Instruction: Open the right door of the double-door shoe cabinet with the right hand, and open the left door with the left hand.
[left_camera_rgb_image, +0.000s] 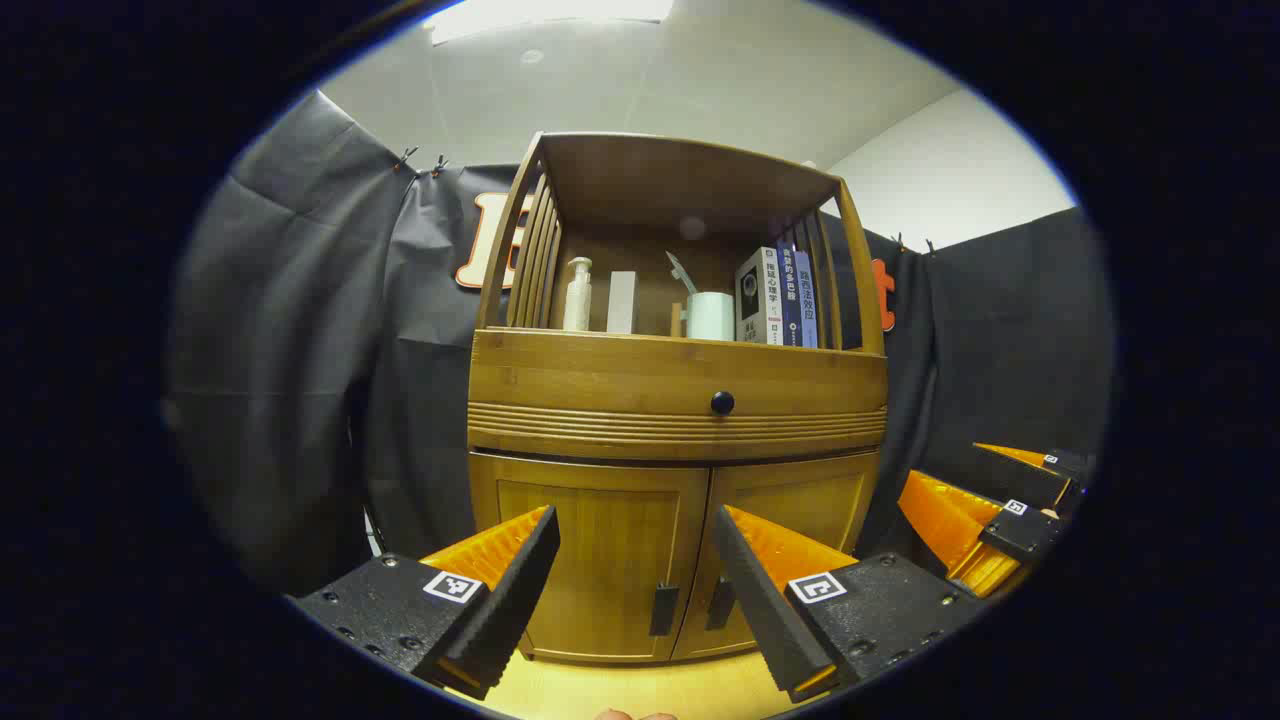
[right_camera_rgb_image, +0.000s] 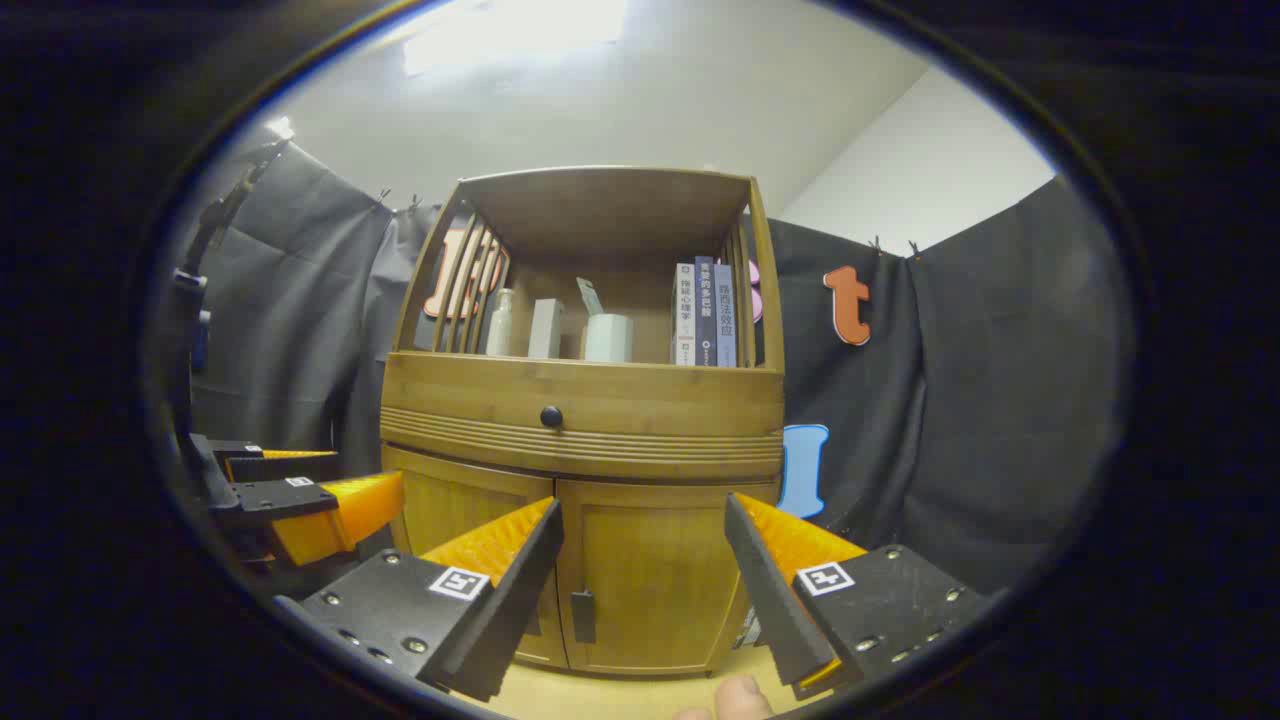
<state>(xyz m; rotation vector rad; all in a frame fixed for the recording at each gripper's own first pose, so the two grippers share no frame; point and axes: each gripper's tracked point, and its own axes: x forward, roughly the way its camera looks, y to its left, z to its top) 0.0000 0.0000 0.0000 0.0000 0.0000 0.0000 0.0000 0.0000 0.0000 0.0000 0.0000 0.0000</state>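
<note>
In the left gripper view, the left hand-held gripper (left_camera_rgb_image: 635, 580) is wide open in front of the shoe cabinet (left_camera_rgb_image: 676, 400), and the left door (left_camera_rgb_image: 600, 560) and right door (left_camera_rgb_image: 790, 530) are both closed. In the right gripper view, the right hand-held gripper (right_camera_rgb_image: 640, 575) is wide open too, holding nothing, near the closed right door (right_camera_rgb_image: 650, 570).

You have open air between both grippers and the cabinet (left_camera_rgb_image: 676, 400) front; its two doors (left_camera_rgb_image: 600, 570) sit flush and shut. Black cloth (right_camera_rgb_image: 960, 420) crowds each side.
</note>
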